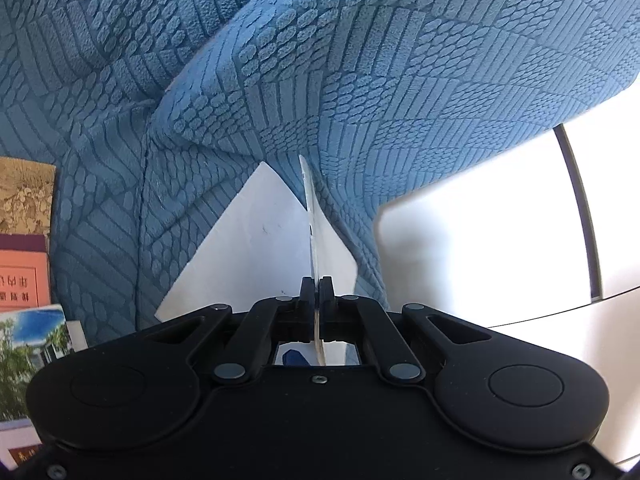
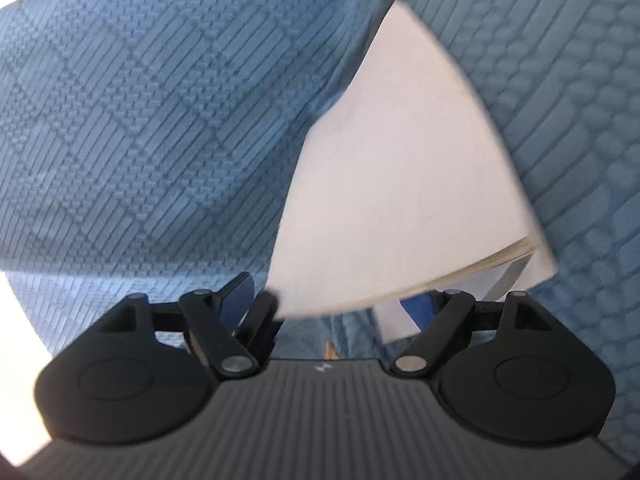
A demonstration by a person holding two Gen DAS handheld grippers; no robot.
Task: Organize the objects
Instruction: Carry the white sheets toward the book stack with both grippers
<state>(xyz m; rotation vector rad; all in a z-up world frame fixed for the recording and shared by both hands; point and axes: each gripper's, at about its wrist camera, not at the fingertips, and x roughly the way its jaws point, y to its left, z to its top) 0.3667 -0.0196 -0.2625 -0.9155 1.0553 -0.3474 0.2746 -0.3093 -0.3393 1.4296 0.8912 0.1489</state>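
Note:
A white book (image 1: 248, 248) lies against blue textured sofa fabric (image 1: 360, 80). Its thin white cover (image 1: 314, 216) stands up edge-on, and my left gripper (image 1: 316, 286) is shut on the cover's lower edge. In the right wrist view the same white book (image 2: 400, 168) fills the middle, blurred, with its page edges (image 2: 508, 256) showing at the lower right. My right gripper (image 2: 348, 306) is open, its fingers spread wide. The book's lower edge hangs over the gap between them, and the pads do not press on it. The right fingertip is hidden behind the book.
Other books lie stacked at the left edge: a brown one (image 1: 26, 196), an orange-red one (image 1: 22, 276) and one with a landscape photo (image 1: 28, 356). A bright white surface (image 1: 500, 240) lies beyond the fabric on the right. Blue cushion (image 2: 140, 120) surrounds the book.

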